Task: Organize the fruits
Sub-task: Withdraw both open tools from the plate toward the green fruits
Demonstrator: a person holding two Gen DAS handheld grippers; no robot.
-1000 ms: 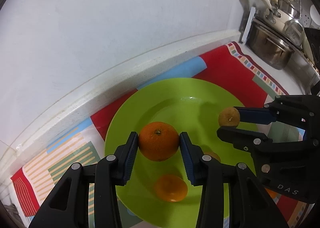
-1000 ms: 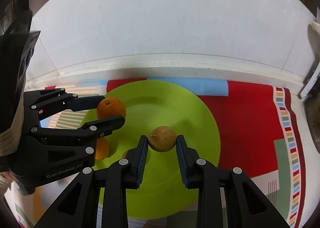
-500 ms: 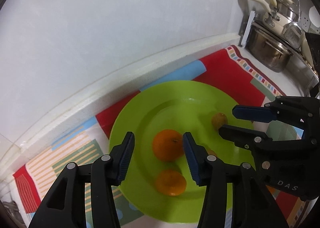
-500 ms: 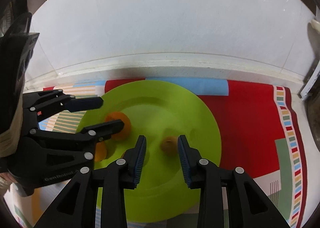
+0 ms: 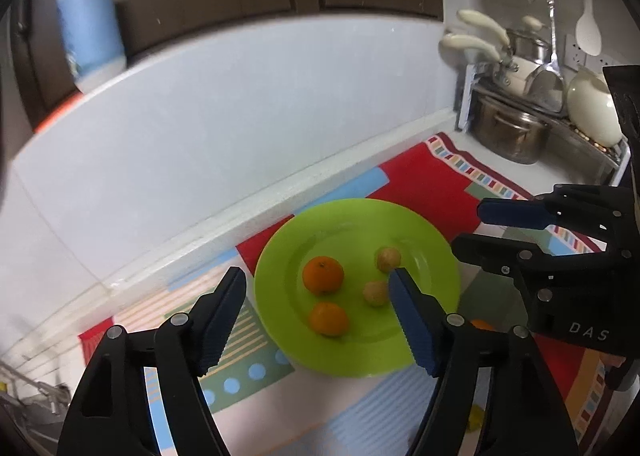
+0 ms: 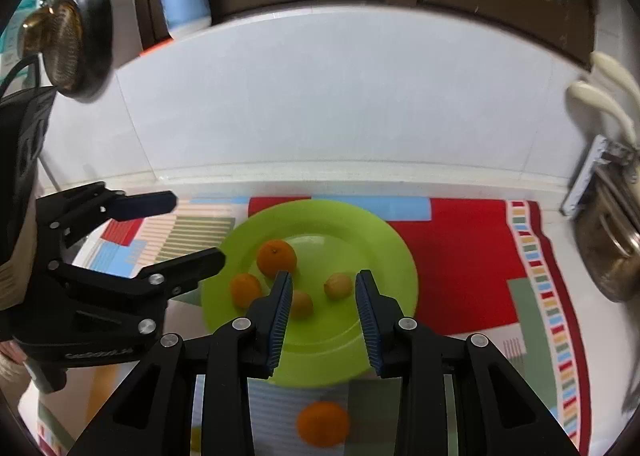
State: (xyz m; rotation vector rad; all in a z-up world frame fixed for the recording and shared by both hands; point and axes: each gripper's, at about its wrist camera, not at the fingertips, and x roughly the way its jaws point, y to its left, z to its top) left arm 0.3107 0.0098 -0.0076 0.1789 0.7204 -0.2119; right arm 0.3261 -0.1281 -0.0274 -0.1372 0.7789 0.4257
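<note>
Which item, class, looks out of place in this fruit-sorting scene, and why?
One orange lies on the patterned mat, off the near edge of the green plate, while two oranges and two small yellowish fruits already sit on the plate. Nothing looks spilled or damaged.

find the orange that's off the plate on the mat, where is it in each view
Left wrist view: the loose orange is only a sliver at lower right, behind the left gripper, its jaws opening.
Right wrist view: bottom centre, nearer the camera than the plate.
Shared landmark: the green plate.
</note>
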